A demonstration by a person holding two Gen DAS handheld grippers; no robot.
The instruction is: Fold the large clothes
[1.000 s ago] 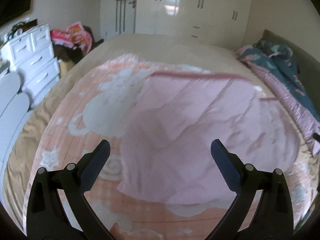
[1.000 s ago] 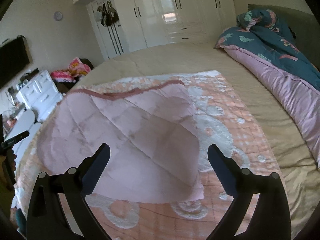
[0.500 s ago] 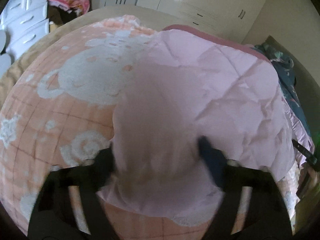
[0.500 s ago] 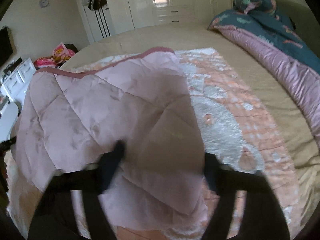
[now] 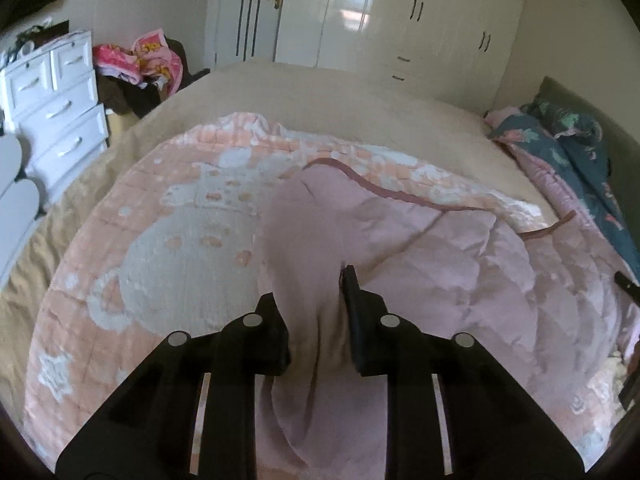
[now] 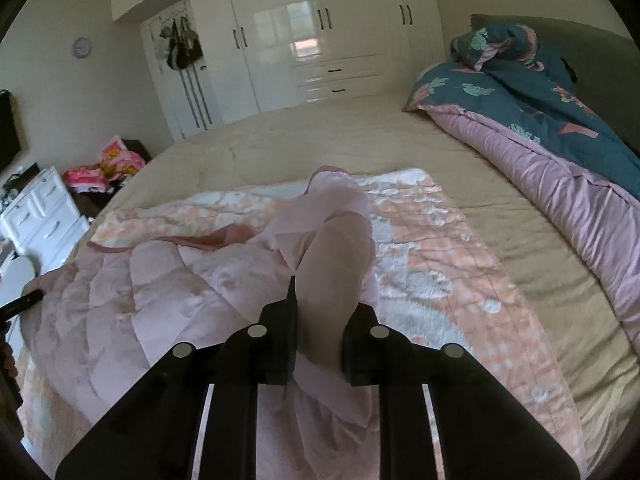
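Note:
A large quilted blanket lies on the bed, its peach and white patterned side (image 5: pixel 180 240) up and its plain pink side (image 5: pixel 440 264) folded over it in loose creases. My left gripper (image 5: pixel 312 292) has its jaws closing on a bunched ridge of the pink layer at the fold's left end, and the pads press on the cloth. My right gripper (image 6: pixel 324 300) has its jaws closing tight on a raised bunch of the same pink layer (image 6: pixel 180 280) at the right end, beside the patterned side (image 6: pixel 432 264). A dark red trim (image 5: pixel 384 192) edges the fold.
The beige bed sheet (image 5: pixel 320 96) stretches beyond the blanket. A teal and purple duvet (image 6: pixel 540 120) is heaped along the right side. A white chest of drawers (image 5: pixel 52 100) and a pile of pink clothes (image 5: pixel 140 60) stand left, with white wardrobes (image 5: pixel 400 20) behind.
Both grippers went from wide open to shut on the near edge of the pink layer. The flat pink fold is now bunched up between the jaws and wrinkled.

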